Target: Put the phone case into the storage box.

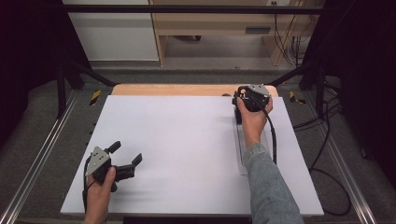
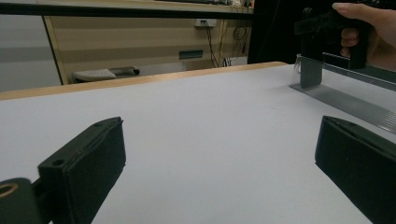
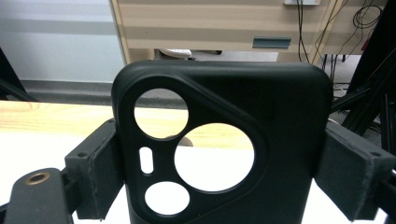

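Case (image 3: 224,140) sits upright between my right gripper's (image 3: 219,177) fingers (image 3: 95,172), clamped on both edges, near a clear tray (image 1: 242,154). My left gripper (image 1: 125,156) hangs spread and empty.

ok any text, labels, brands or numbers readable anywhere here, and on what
None can be read.
The black phone case clamped in the right gripper shows camera cut-outs but no brand.
The open left gripper and the clear stand carry no print.
The white plate on the far wall is too blurred to tell.

Lab (framed rig (image 1: 65,84), cables (image 1: 327,140))
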### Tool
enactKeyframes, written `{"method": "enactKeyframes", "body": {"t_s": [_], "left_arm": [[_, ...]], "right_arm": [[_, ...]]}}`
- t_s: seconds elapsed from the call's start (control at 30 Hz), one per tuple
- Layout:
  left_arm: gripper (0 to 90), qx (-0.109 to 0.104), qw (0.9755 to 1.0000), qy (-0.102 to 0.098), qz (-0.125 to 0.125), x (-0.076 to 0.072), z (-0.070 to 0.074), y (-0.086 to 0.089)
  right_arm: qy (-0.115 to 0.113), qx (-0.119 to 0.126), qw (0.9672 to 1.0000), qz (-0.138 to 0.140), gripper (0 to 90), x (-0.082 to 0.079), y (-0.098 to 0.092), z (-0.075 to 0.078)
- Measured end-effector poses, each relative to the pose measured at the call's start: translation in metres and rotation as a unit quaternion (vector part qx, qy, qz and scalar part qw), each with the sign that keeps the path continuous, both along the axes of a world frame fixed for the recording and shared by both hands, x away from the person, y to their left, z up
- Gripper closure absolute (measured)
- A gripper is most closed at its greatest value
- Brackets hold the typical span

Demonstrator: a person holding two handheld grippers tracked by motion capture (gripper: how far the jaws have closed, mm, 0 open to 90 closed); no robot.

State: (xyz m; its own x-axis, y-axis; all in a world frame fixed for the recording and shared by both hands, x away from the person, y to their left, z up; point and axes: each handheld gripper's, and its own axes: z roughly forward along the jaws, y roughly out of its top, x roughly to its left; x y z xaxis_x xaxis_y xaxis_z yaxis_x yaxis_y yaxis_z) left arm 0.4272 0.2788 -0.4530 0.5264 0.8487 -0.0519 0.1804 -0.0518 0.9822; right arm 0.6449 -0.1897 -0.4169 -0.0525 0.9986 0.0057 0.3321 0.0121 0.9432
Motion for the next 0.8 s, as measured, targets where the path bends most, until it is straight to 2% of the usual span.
{"method": "enactKeyframes", "body": {"t_s": [0.8], "left_arm": [[1.9, 0.003, 1.0000, 0.003, -0.003, 0.0003, -0.0003, -0.0001]], "right_arm": [[0.005, -0.003, 1.0000, 0.005, 12.4, 0.0013, 0.0006, -0.0003]]}}
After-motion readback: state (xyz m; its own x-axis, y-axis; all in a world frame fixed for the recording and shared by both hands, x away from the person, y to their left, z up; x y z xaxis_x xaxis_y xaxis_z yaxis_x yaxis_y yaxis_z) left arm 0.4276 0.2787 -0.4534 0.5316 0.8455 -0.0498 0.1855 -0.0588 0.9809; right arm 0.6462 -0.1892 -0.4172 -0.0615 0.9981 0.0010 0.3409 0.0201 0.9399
